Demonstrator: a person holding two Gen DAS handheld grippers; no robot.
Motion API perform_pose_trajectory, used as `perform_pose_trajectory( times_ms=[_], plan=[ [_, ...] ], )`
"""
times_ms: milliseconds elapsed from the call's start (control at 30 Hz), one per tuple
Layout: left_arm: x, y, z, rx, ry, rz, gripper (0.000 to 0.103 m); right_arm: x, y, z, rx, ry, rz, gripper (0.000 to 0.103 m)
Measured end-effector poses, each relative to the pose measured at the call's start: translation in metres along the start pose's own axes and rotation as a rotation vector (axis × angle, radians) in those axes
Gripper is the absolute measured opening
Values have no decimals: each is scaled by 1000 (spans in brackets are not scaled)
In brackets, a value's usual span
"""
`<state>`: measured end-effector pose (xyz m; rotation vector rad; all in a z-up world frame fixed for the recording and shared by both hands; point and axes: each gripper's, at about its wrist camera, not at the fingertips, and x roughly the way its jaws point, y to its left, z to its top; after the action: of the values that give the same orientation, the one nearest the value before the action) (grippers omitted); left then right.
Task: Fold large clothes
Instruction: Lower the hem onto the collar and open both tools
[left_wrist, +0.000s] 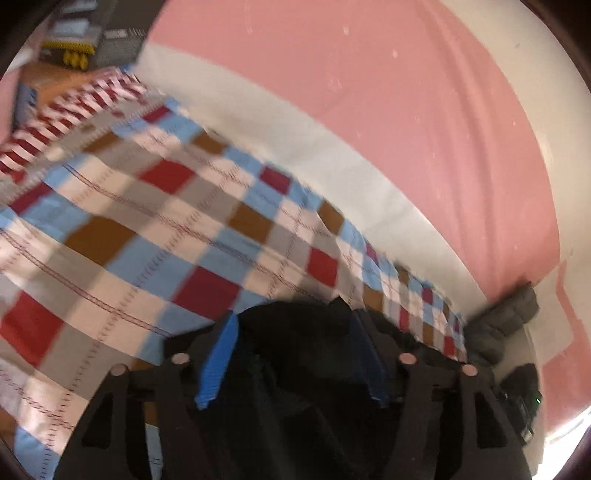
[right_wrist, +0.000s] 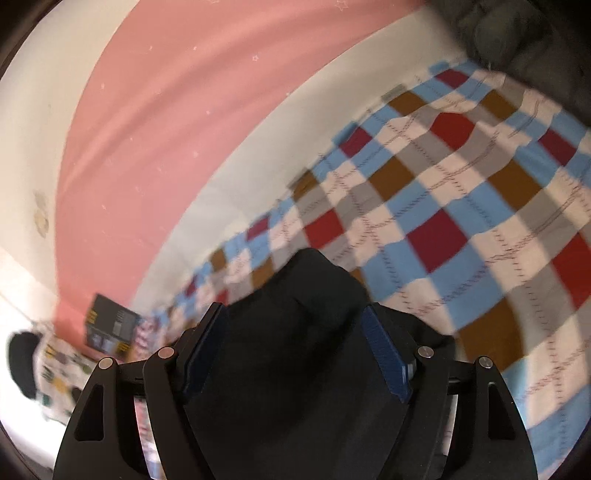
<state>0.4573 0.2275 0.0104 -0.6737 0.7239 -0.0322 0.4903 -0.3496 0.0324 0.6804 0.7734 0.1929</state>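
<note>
black garment (left_wrist: 295, 354) between both grippers' jaws

a checkered blanket (left_wrist: 155, 229) covers the bed beneath a pink wall (left_wrist: 369, 74).

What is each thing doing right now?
Left gripper: jaws closed on the black garment.
Right gripper: jaws closed on the black garment.
Black garment: bunched, held up over the bed.
Checked blanket: spread out, slightly rumpled.

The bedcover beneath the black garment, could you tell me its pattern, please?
The bedcover is checked blue, white, grey, red and brown; clearest in the right wrist view.
</note>
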Motion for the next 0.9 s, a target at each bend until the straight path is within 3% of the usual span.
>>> perform_pose_trajectory(
  times_ms=[100, 267, 400, 500, 667, 767, 900],
  plan=[
    [-10, 1, -17, 28, 36, -10, 67, -3, 0, -23, -73, 22, -38, 76],
    [-12, -28, -90, 258, 121, -63, 67, 6, 15, -80, -259, 75, -7, 76],
    [28, -47, -129, 390, 164, 11, 67, 37, 18, -108, -388, 111, -128, 75],
    [51, -45, -128, 402, 117, 89, 65, 59, 10, -104, -410, 99, -221, 75],
    [76, -47, -118, 439, 100, 174, 65, 74, -4, -92, -401, 93, -270, 75],
    [72, -48, -114, 446, 118, 185, 63, 65, -7, -87, -379, 89, -258, 75],
    [27, -32, -109, 376, 84, 135, 61, 29, -11, -92, -337, 66, -207, 75]
  ],
)
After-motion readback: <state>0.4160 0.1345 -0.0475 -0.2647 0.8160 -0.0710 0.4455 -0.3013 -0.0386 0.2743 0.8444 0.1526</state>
